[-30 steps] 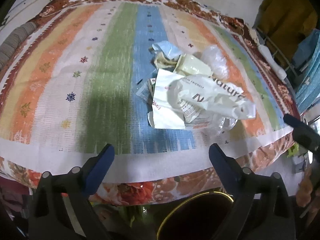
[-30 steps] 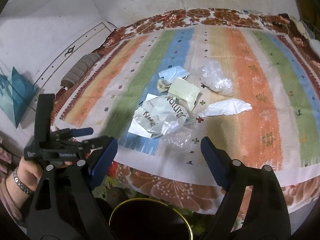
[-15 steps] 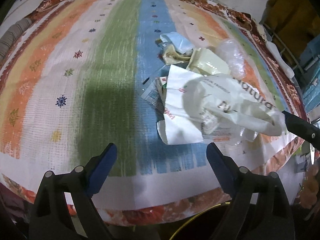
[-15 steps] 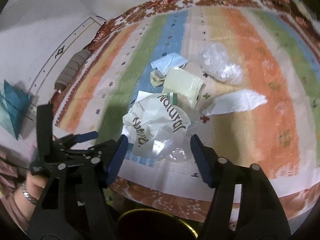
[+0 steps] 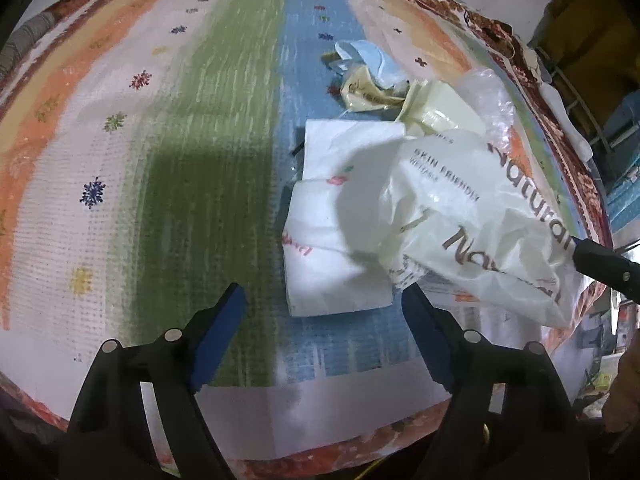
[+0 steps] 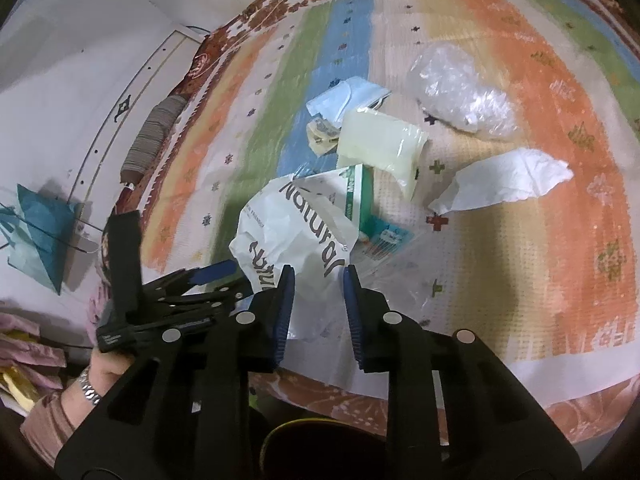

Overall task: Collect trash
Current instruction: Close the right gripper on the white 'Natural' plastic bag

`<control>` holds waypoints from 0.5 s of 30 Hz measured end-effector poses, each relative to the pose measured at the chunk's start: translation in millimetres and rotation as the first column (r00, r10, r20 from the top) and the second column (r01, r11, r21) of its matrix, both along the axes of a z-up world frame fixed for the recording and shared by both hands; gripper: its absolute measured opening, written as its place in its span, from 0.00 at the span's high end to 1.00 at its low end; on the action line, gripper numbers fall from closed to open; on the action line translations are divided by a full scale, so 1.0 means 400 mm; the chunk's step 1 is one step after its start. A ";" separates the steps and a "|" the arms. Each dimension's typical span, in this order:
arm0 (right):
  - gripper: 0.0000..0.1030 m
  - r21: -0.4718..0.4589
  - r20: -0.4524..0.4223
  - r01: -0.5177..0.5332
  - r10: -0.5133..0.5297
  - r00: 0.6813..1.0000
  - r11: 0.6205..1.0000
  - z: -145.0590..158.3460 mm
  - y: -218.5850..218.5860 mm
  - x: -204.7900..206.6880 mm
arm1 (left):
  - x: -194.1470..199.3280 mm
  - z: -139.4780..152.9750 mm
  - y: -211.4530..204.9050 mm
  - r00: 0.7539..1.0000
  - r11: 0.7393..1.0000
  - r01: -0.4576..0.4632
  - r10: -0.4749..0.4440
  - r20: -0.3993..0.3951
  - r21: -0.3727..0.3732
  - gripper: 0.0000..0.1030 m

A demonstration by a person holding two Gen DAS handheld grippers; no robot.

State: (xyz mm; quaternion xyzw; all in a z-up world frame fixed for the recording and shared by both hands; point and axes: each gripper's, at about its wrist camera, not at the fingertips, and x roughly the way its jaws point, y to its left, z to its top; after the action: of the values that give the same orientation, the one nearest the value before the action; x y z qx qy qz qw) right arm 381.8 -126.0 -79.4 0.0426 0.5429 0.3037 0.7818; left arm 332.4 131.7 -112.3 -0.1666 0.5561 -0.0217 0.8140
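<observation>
A pile of trash lies on a striped cloth (image 5: pixel 200 120). A crumpled white plastic bag (image 6: pixel 296 236) printed "Natural" sits at its near edge, also in the left wrist view (image 5: pixel 460 208). My right gripper (image 6: pixel 318 300) has its jaws closed on the bag's near edge. My left gripper (image 5: pixel 324 320) is open and empty, just in front of a white folded paper (image 5: pixel 332 240). Behind lie a pale yellow pouch (image 6: pixel 380 144), blue paper (image 6: pixel 340 96), a clear plastic bag (image 6: pixel 460 92) and a white tissue (image 6: pixel 504 184).
A dark bin with a yellow rim (image 6: pixel 320 448) stands below the bed's near edge, under my right gripper. A green and white carton (image 6: pixel 360 200) lies under the bag. Clothes and a rack (image 5: pixel 580 60) stand at the right.
Both grippers moved forward over the cloth's edge toward the pile. My right gripper's jaws narrowed from wide open and closed on the white bag. My left gripper stayed open.
</observation>
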 end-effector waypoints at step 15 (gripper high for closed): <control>0.88 -0.029 0.100 0.027 -0.024 0.995 0.999 0.043 -0.006 -0.002 | 0.031 -0.032 0.029 0.999 0.998 -0.041 0.041 0.000 0.046 0.76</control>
State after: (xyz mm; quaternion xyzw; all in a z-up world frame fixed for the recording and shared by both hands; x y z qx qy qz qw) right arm 381.0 -128.5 -62.1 0.0224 0.5071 0.2874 0.8123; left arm 344.8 143.5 -125.0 -0.1591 0.5531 0.0079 0.8177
